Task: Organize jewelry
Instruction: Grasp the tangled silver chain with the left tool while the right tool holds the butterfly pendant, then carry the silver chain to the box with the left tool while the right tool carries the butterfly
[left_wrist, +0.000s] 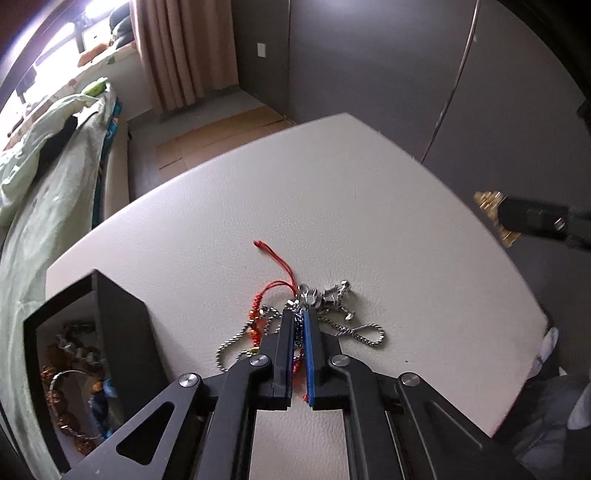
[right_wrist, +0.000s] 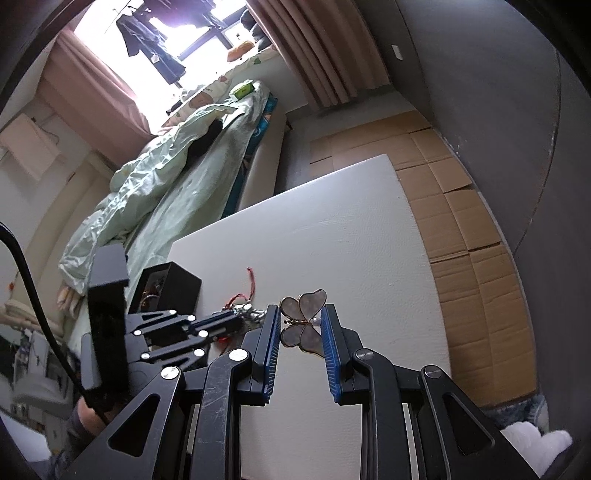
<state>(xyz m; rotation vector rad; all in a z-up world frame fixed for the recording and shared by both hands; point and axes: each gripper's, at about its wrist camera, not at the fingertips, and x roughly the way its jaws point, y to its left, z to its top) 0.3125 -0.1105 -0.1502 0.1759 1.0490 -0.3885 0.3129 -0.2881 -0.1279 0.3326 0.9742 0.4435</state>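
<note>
On the white padded tabletop (left_wrist: 332, 206), I have both tongs at work sorting a small heap of jewelry. My left gripper (left_wrist: 299, 325) is pinched fully together over the tangle of chains (left_wrist: 354, 332), its jaws closed on a blue-and-silver strand with a red cord (left_wrist: 277, 266) caught up alongside; the rest of the pile, silver ball chain and a metal charm, lies on the surface around the fingertips. My right gripper (right_wrist: 300, 325) stands partly closed, its 2 blue pads pressing either side of a butterfly brooch (right_wrist: 304, 321) with pale wings and gold edging, held clear above the table. The black jewelry box (left_wrist: 122, 332) sits just left of the pile, open at the top, with bangles and beaded pieces already inside.

I judge the step in hand to be the pick-up: 1 piece is secured in each tong, and neither has reached the box yet. Next I need to lift the left catch slowly, because the chains look interlaced and the red cord may drag its neighbours along; a gentle shake or a second pinch may be needed to free 1 strand. Then both pieces travel left to the box opening.
</note>
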